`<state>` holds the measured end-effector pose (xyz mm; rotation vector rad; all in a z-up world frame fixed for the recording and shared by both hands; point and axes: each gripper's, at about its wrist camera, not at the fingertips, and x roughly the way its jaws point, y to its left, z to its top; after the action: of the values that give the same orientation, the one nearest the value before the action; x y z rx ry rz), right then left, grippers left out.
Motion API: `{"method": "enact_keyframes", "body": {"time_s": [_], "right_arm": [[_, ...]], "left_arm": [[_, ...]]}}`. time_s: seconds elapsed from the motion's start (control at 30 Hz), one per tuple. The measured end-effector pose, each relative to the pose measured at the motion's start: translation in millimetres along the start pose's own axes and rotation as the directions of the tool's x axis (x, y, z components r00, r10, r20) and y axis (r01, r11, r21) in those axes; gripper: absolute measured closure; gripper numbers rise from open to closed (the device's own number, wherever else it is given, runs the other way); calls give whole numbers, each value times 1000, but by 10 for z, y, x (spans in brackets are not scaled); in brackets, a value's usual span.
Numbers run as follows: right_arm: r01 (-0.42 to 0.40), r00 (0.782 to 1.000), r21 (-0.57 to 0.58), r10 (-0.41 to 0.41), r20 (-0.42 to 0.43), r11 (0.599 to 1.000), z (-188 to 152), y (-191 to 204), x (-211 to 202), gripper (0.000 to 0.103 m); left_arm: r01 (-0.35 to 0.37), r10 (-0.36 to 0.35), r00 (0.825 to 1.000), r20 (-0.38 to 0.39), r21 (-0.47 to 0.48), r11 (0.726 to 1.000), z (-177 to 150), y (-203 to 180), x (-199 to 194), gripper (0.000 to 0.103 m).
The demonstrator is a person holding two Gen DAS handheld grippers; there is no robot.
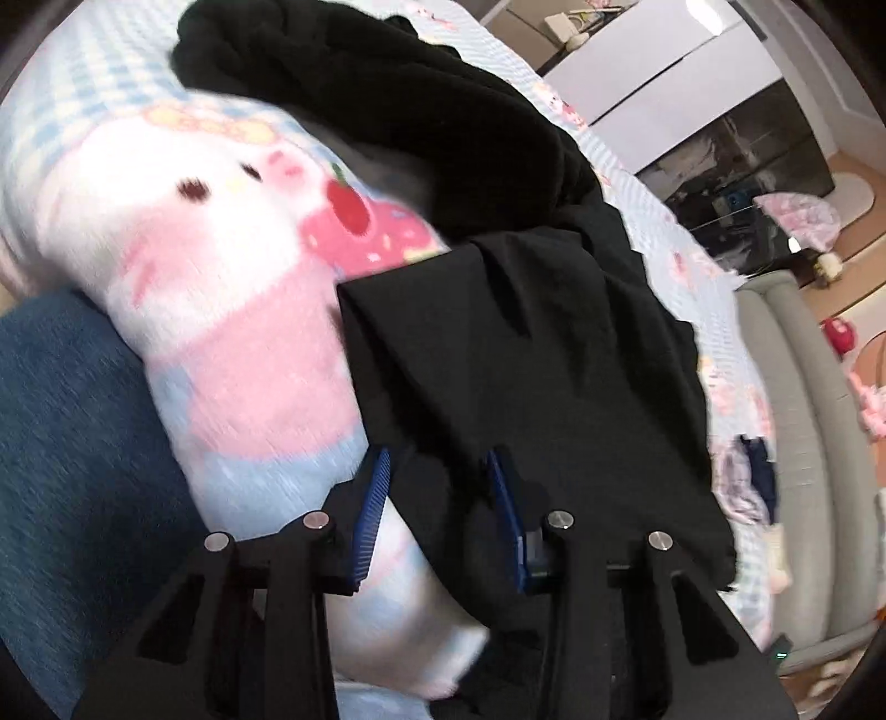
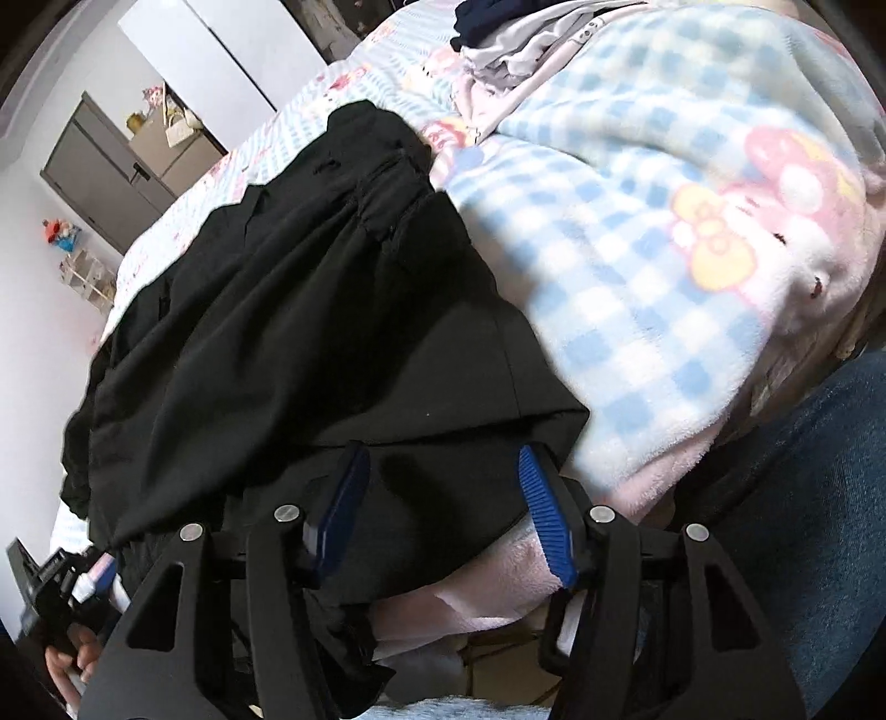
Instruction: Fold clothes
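Note:
A black garment (image 1: 526,343) lies spread over the bed, its near hem draped onto a plush blue-check blanket with a pink and white cartoon print (image 1: 238,332). My left gripper (image 1: 440,515) points down at that hem. Its blue pads stand apart, with black cloth between them and not pinched. In the right wrist view the same black garment (image 2: 310,310) fills the middle, beside the check blanket (image 2: 664,249). My right gripper (image 2: 443,515) is open over the garment's near edge; cloth lies between the pads, and the right pad's ribbed face is bare.
More black clothing (image 1: 360,94) is heaped at the far end. Several light and navy clothes (image 2: 526,39) lie on the printed bed sheet (image 1: 653,221). A person's leg in blue jeans (image 2: 819,471) is close by, and a hand (image 2: 72,653) shows at lower left. White cabinets (image 1: 664,61) stand beyond.

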<state>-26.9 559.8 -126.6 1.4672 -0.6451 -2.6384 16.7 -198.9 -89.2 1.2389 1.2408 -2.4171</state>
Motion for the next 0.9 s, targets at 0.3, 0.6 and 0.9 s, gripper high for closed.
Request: {"method": "enact_keyframes", "body": {"time_s": [0.3, 0.6, 0.9], "right_arm": [[1, 1000, 5, -1, 7, 1000, 47, -46, 19, 32], [-62, 997, 8, 63, -39, 998, 163, 148, 417, 31], [-179, 983, 3, 179, -36, 984, 388, 151, 577, 45]], "left_arm": [[-39, 39, 999, -8, -77, 996, 133, 87, 52, 65], [-160, 157, 986, 47, 77, 984, 441, -184, 534, 32], [45, -45, 999, -3, 167, 985, 524, -336, 832, 44]]}}
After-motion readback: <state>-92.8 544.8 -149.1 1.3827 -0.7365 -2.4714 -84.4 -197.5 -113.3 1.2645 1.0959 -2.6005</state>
